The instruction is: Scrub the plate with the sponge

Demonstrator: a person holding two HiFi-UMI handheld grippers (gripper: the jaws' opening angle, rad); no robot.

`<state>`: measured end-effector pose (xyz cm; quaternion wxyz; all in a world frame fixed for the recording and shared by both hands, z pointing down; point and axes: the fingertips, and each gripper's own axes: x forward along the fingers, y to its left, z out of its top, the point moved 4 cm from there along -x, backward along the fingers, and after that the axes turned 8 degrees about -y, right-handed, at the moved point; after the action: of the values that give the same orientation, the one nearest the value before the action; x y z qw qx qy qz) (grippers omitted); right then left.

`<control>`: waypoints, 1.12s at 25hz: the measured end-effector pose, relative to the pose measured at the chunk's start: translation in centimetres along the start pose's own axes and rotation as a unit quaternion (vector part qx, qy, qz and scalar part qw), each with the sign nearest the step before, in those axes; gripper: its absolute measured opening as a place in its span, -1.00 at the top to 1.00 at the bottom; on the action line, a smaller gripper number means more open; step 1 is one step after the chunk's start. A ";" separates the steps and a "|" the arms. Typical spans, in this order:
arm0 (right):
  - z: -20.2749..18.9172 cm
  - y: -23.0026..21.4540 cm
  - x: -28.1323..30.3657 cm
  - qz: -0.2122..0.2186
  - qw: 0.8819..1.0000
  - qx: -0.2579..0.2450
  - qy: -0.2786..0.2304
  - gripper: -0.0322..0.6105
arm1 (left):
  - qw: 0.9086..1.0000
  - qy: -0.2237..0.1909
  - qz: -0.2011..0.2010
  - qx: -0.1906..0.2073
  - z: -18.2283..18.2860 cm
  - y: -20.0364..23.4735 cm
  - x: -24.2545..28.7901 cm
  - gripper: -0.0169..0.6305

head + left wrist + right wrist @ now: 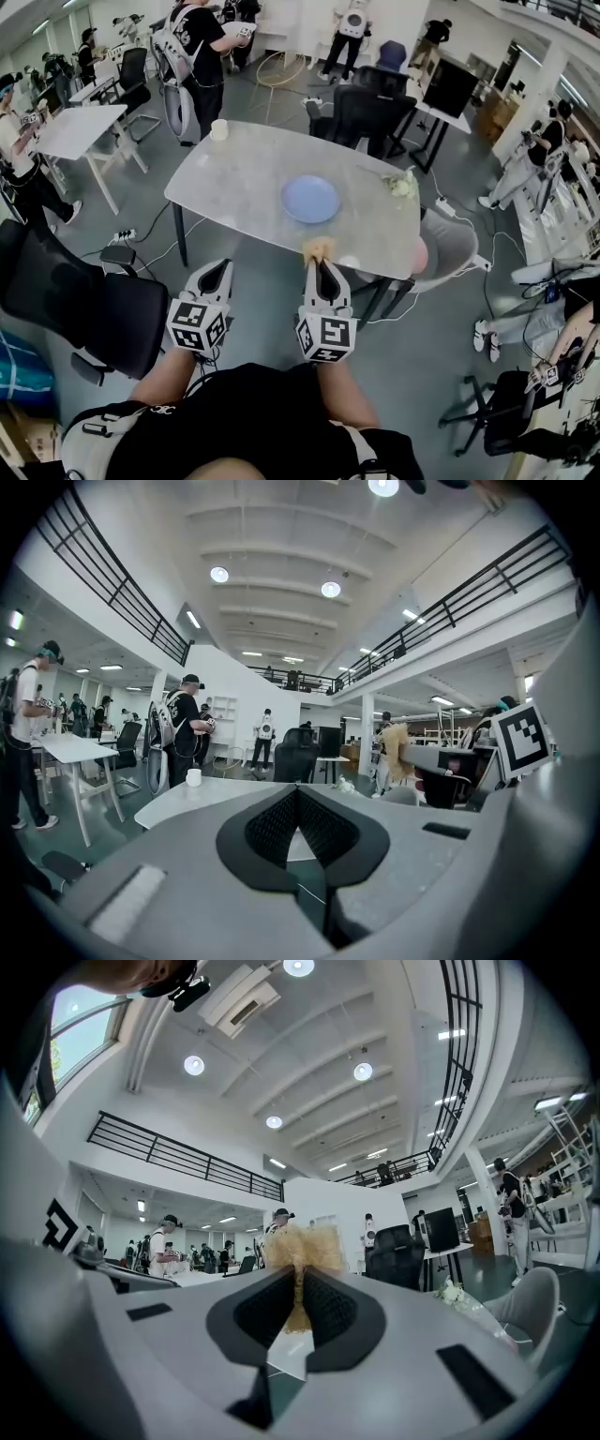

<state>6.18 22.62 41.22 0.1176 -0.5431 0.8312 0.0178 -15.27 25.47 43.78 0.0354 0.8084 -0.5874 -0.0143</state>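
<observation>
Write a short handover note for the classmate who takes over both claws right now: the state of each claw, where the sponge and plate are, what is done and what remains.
Left claw: shut, empty, held short of the table's near edge.
Right claw: shut on the sponge, at the table's near edge.
Plate: blue, flat on the table, beyond the sponge and apart from it.
Done: sponge is in the claw.
Left: bring the sponge onto the plate and scrub; no contact yet.

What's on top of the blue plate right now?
Nothing: the plate looks bare in the head view. The sponge is clamped in the right gripper, short of it. Whatever lies under the plate is covered.
</observation>
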 end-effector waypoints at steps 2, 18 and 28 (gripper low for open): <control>-0.5 0.2 0.3 -0.001 1.000 0.001 0.008 0.80 | 1.000 0.001 0.000 -0.002 -0.2 0.5 0.3 0.93; -4.4 -6.2 11.7 0.007 1.000 0.024 0.013 0.80 | 0.999 0.021 0.044 0.007 -1.8 5.3 12.4 0.93; -3.5 -15.0 24.0 0.047 0.999 0.022 0.004 0.80 | 0.999 0.023 0.042 0.020 0.5 4.6 27.9 0.93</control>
<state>10.02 -5.65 40.91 0.1248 -0.5008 0.8565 0.0026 -10.99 -2.48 44.12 0.0338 0.7837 -0.6199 0.0178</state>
